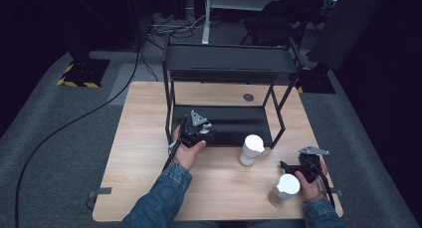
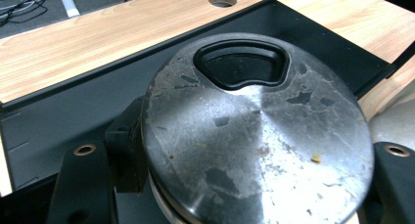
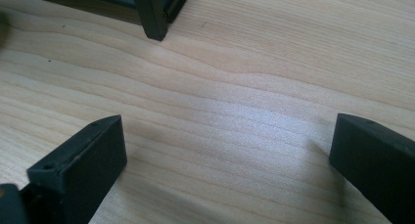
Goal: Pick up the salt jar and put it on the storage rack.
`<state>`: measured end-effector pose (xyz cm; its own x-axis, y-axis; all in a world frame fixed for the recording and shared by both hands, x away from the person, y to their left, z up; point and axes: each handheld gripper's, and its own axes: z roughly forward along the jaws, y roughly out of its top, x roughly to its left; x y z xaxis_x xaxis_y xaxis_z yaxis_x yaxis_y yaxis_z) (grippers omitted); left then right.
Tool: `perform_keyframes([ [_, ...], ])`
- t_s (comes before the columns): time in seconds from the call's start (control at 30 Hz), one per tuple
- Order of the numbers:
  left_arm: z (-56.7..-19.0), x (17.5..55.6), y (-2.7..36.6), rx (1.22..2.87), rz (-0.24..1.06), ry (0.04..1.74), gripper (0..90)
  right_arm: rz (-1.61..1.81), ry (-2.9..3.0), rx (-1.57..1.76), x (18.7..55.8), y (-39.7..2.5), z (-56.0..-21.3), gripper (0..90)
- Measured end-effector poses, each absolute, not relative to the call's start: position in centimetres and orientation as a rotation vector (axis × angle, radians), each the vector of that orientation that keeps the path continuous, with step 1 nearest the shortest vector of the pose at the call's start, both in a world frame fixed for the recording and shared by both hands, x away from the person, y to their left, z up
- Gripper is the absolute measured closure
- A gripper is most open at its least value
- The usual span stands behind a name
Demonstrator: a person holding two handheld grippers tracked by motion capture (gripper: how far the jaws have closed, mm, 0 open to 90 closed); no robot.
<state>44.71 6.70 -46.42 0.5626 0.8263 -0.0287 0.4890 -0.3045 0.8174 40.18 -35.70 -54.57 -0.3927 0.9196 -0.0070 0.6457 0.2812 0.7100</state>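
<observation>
A round container (image 2: 254,136) with a scuffed silvery top and a black recess near its far edge sits between the jaws of my left gripper (image 2: 240,153), which is shut on its sides. In the high view my left gripper (image 1: 199,131) holds it over the front edge of the black rack's lower shelf (image 1: 234,123). My right gripper (image 1: 291,166) hovers low over the bare wooden table (image 3: 235,87) at the front right. In its own view the right gripper (image 3: 230,145) is open wide with nothing between its fingers.
A white cup (image 1: 251,148) stands on the table just in front of the rack's right front leg (image 3: 151,18). A brownish cup with a white lid (image 1: 284,188) stands by the right hand near the front edge. The rack's upper shelf (image 1: 229,63) overhangs the lower one.
</observation>
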Motion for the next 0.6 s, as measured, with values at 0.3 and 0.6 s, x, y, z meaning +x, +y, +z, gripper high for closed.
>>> perform_keyframes([
  [0.3,-46.6,45.5,6.9,1.959,0.520,1.063,29.9,0.885,2.139,1.408,40.2,-35.7,-54.6,0.0],
  [0.6,-47.2,46.3,7.3,1.953,0.520,1.080,30.0,0.885,2.139,1.408,40.2,-35.7,-54.6,0.0],
])
